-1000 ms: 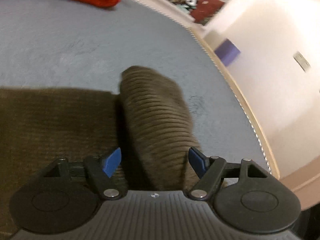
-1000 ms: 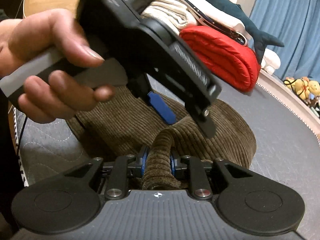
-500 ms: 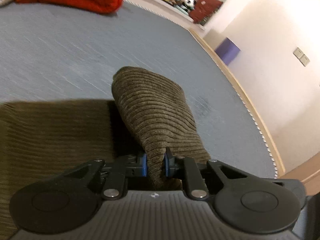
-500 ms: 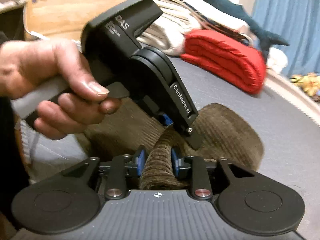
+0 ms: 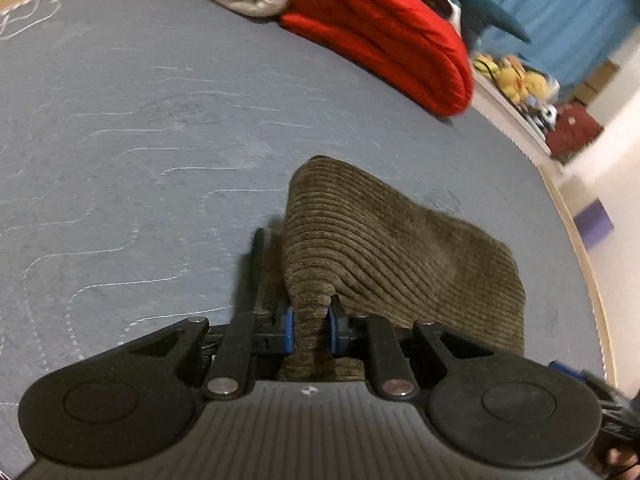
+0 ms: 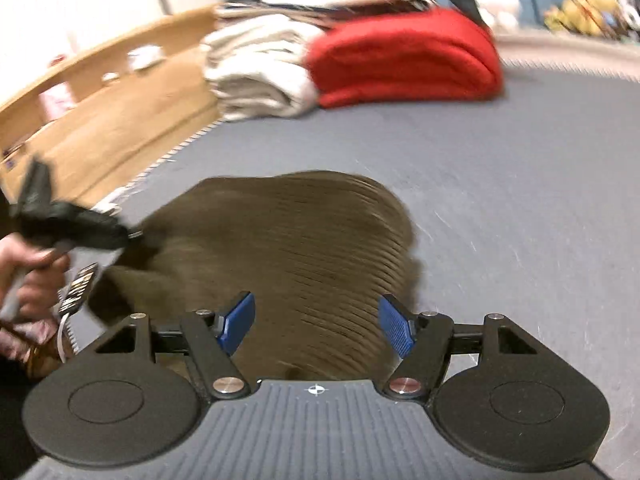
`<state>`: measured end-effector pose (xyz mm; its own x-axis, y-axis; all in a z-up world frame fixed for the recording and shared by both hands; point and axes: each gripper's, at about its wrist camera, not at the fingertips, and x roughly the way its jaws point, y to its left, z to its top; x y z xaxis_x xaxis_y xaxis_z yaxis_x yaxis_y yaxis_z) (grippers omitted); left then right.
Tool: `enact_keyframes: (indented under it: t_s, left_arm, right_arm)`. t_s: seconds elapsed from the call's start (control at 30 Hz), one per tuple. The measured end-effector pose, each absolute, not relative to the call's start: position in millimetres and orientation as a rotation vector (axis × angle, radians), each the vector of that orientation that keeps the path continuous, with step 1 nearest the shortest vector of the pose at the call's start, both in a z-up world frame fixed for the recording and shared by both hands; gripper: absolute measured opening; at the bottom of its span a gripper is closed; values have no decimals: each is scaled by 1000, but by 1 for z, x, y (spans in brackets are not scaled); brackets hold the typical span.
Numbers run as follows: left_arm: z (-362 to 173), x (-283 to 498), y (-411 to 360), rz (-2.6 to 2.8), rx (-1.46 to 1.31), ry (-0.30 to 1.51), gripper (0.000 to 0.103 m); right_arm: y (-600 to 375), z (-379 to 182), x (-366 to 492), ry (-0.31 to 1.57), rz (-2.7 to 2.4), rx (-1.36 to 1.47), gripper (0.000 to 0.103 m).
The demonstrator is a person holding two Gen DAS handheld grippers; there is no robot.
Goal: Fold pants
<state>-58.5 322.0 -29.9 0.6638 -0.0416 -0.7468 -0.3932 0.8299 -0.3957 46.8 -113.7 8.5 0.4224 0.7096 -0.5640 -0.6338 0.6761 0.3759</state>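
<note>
Our left gripper has its blue pads pressed together on a bunched fold of the brown corduroy pants, which rise from the pinch and drape away to the right over the grey quilted mattress. Our right gripper stands with its blue pads spread wide, nothing between them, just above the near edge of the pants; the cloth lies in a rounded heap on the mattress in front of it. Left of the pants in the right wrist view, the left hand grips its tool. Beyond the pants, at the mattress's far edge, a red folded blanket sits beside a stack of pale towels.
</note>
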Motion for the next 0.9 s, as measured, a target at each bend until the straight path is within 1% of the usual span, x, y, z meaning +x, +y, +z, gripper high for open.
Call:
enact_keyframes:
  t_s: [0.03, 0.1, 0.17, 0.3, 0.37, 0.47, 0.5, 0.53, 0.57, 0.6, 0.63, 0.67, 0.7, 0.73, 0.77, 0.83, 0.9]
  left_arm:
    - [-29, -60, 323, 223, -569, 827, 25]
    - [-21, -61, 322, 245, -533, 810, 40]
    - [-8, -62, 320, 277, -478, 769, 49]
    - [4, -76, 311, 216, -433, 712, 49]
    - [9, -79, 299, 136, -380, 694, 49]
    - [6, -74, 268, -69, -263, 758, 49]
    - [2, -72, 259, -109, -200, 795, 48]
    - [-6, -74, 250, -145, -129, 849, 48]
    - [-15, -77, 242, -189, -72, 915, 45]
    - [-24, -80, 235, -225, -8, 968, 45]
    - [-31, -86, 228, -244, 74, 1001, 45]
    - [-39, -91, 223, -262, 140, 1037, 44]
    - [-45, -97, 220, -276, 190, 1060, 44]
    - [-47, -101, 217, -290, 232, 1064, 44]
    - [-46, -104, 217, -296, 240, 1060, 44]
    - [-37, -104, 229, -276, 168, 1034, 41]
    - [-18, -96, 248, -244, 64, 930, 41]
  right_arm:
    - [-110, 2, 52, 782, 832, 115, 71]
    - [-101, -7, 60, 822, 828, 127, 74]
    - [-94, -18, 67, 872, 824, 166, 79]
    - [-78, -28, 73, 944, 787, 212, 82]
    - [-74, -34, 77, 971, 767, 227, 81]
    - [-69, -45, 82, 1008, 744, 237, 81]
    - [-70, -49, 82, 1014, 741, 236, 79]
    - [-68, -50, 82, 1019, 746, 236, 71]
    - [-68, -51, 84, 1021, 754, 234, 65]
    - [-67, -51, 83, 1016, 750, 225, 62]
    - [-67, -49, 83, 1007, 743, 224, 49]
    - [-68, -47, 83, 997, 732, 235, 31]
    - [-71, -45, 85, 986, 720, 253, 24]
    - [-76, -41, 85, 971, 704, 272, 20]
    - [-78, -37, 86, 959, 688, 284, 19]
    - [-77, -34, 87, 962, 683, 276, 19]
    - [-73, -35, 87, 977, 701, 226, 22]
